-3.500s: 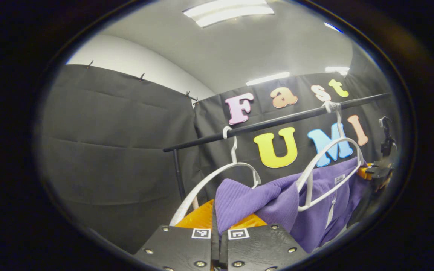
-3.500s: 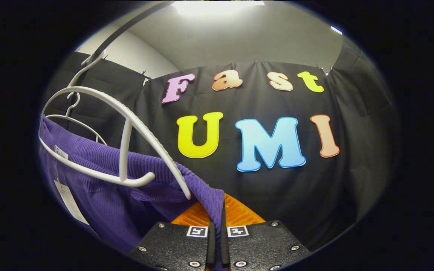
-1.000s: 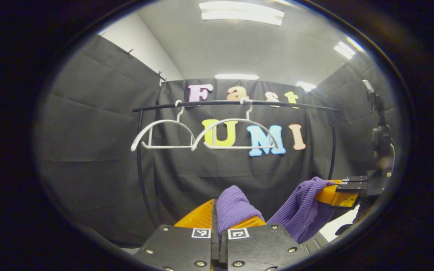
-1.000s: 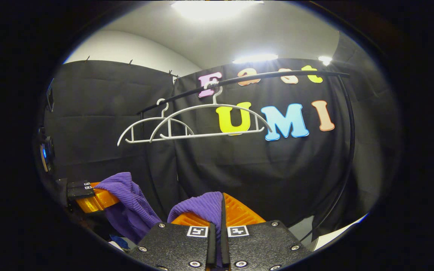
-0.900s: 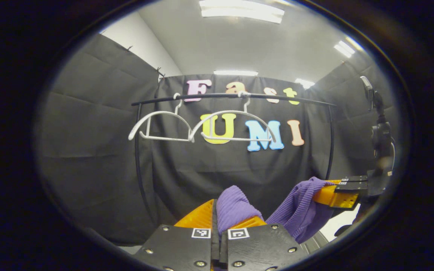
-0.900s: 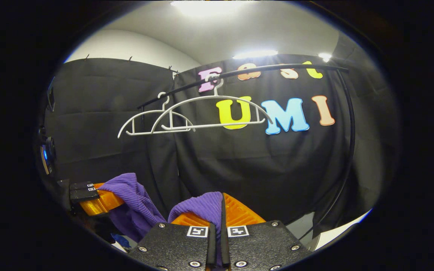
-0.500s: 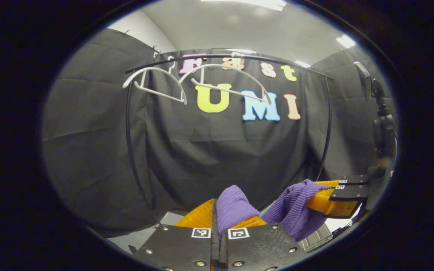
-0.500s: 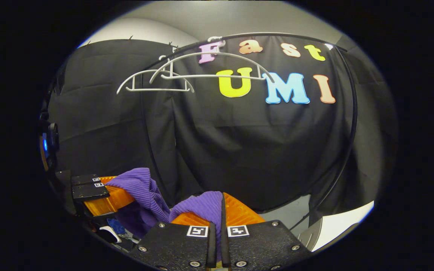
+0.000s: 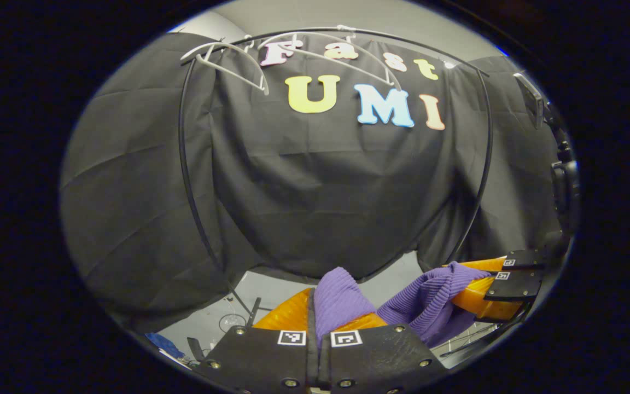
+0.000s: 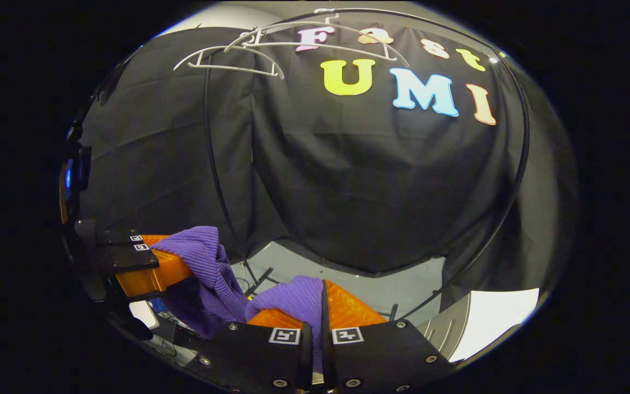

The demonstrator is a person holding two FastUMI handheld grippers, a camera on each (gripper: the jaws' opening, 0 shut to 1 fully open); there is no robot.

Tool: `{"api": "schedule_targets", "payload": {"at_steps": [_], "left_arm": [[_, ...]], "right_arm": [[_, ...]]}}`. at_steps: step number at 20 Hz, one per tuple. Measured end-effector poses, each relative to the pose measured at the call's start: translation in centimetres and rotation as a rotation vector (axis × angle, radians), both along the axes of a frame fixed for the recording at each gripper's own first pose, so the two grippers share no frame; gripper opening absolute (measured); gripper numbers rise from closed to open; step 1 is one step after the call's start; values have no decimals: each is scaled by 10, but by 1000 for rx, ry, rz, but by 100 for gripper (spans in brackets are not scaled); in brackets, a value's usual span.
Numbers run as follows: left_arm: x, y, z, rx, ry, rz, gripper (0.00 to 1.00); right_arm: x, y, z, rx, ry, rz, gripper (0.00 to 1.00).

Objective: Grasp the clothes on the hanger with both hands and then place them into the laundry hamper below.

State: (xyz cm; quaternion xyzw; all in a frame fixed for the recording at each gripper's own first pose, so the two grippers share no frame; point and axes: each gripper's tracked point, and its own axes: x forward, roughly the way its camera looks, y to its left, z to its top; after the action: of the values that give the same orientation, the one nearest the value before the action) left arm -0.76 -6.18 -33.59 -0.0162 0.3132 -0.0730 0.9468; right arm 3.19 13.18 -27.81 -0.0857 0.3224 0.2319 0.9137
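A purple ribbed garment (image 9: pixel 342 293) hangs between my two grippers, off the hangers. In the left gripper view my left gripper (image 9: pixel 315 306) is shut on one bunched end of it, and the right gripper (image 9: pixel 493 284) holds the other end low at the right. In the right gripper view my right gripper (image 10: pixel 323 300) is shut on the garment (image 10: pixel 293 298), while the left gripper (image 10: pixel 148 262) pinches its other end at the left. Two bare white hangers (image 9: pixel 227 54) (image 10: pixel 227 60) stay on the black rail (image 9: pixel 402 39) far above.
The rack's black side poles (image 9: pixel 189 180) (image 10: pixel 514 164) curve down to a grey floor (image 9: pixel 271 287) with feet and cables. A grey slatted edge (image 10: pixel 451 328) beside a white surface shows low right; what it belongs to I cannot tell.
The garment has come off the hanger. Both grippers have dropped and tilted down with it, so the hangers have slid to the top of both views and the floor has come into sight.
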Motion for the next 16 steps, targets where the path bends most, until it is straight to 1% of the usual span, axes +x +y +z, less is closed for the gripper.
{"api": "schedule_targets", "payload": {"at_steps": [1,2,3,4,7,9,11,13,14,16], "left_arm": [[-7,1,-11,12,28,-1,6],[-12,3,-24,23,57,-2,2],[-17,2,-38,28,87,-6,6],[-23,1,-50,33,119,-11,1],[-36,6,-73,58,187,-4,2],[-42,12,-83,94,218,3,2],[-50,14,-92,100,251,5,3],[-57,11,-98,80,283,11,6],[-64,13,-98,72,294,17,6],[-68,19,-97,74,287,27,43]], "right_arm": [[-3,-3,-9,-22,21,5,7],[-7,-4,-21,-37,46,10,8],[-12,-6,-31,-50,71,11,8],[-16,-8,-40,-66,94,12,8],[-25,-18,-62,-123,150,15,9],[-37,-28,-77,-166,190,18,12],[-48,-30,-87,-185,225,25,16],[-53,-31,-87,-196,227,32,32],[-53,-30,-87,-201,224,38,50],[-56,-30,-86,-204,217,42,87]]}}
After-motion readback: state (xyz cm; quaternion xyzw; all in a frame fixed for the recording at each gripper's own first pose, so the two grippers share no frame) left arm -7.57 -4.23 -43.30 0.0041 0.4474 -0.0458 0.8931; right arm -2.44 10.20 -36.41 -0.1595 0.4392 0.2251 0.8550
